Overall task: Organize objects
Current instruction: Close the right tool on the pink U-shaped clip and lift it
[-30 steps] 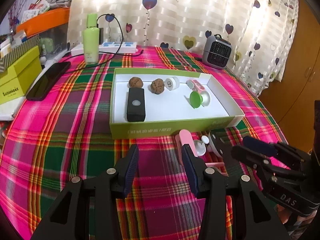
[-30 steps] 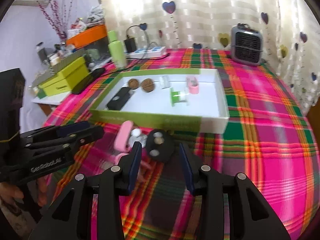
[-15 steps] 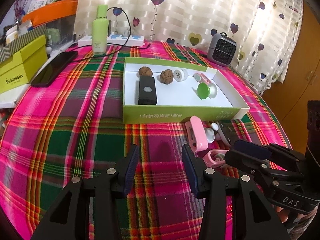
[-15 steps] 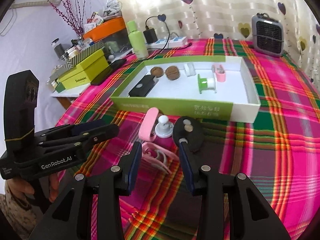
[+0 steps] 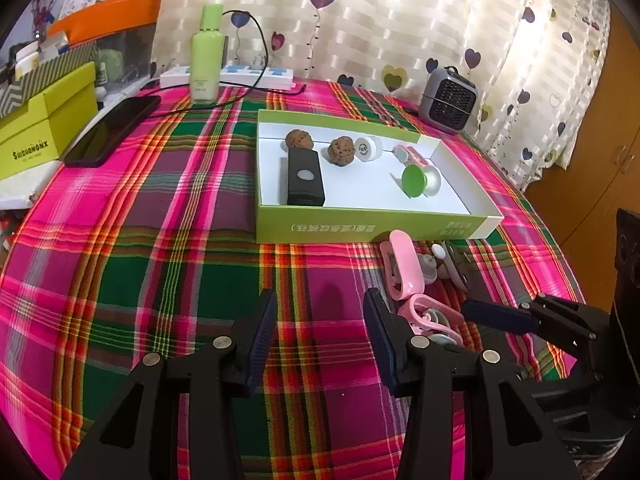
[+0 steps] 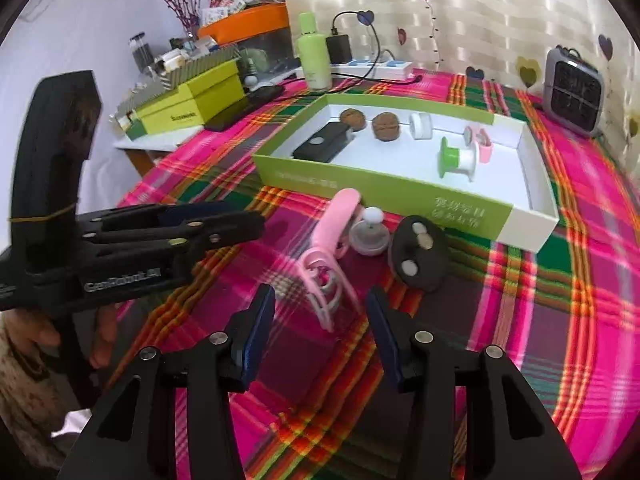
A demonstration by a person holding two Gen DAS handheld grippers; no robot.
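Note:
A green-and-white tray (image 5: 360,228) holds a black case (image 5: 305,176), two walnuts (image 5: 299,139), a white roll (image 5: 368,148), a pink clip (image 5: 408,154) and a green spool (image 5: 416,180). In front of it on the plaid cloth lie a pink curler (image 6: 328,256), a white knob (image 6: 370,232) and a black oval disc (image 6: 418,256). My right gripper (image 6: 320,308) hovers low over the curler; its jaws are opening, the curler's near end lies between them, and the pads are not pressing it. My left gripper (image 5: 320,320) stands open over bare cloth, left of the curler (image 5: 406,268).
At the back stand a green bottle (image 5: 207,56), a power strip (image 5: 240,74) with a cable and a small grey heater (image 5: 450,100). A dark phone (image 5: 112,130) and a yellow-green box (image 5: 44,120) lie at the left. A hand (image 6: 40,336) holds the left gripper.
The right gripper has come closer and lower over the pink curler, rolled a little, and its jaws have spread wider. The left gripper has hardly moved.

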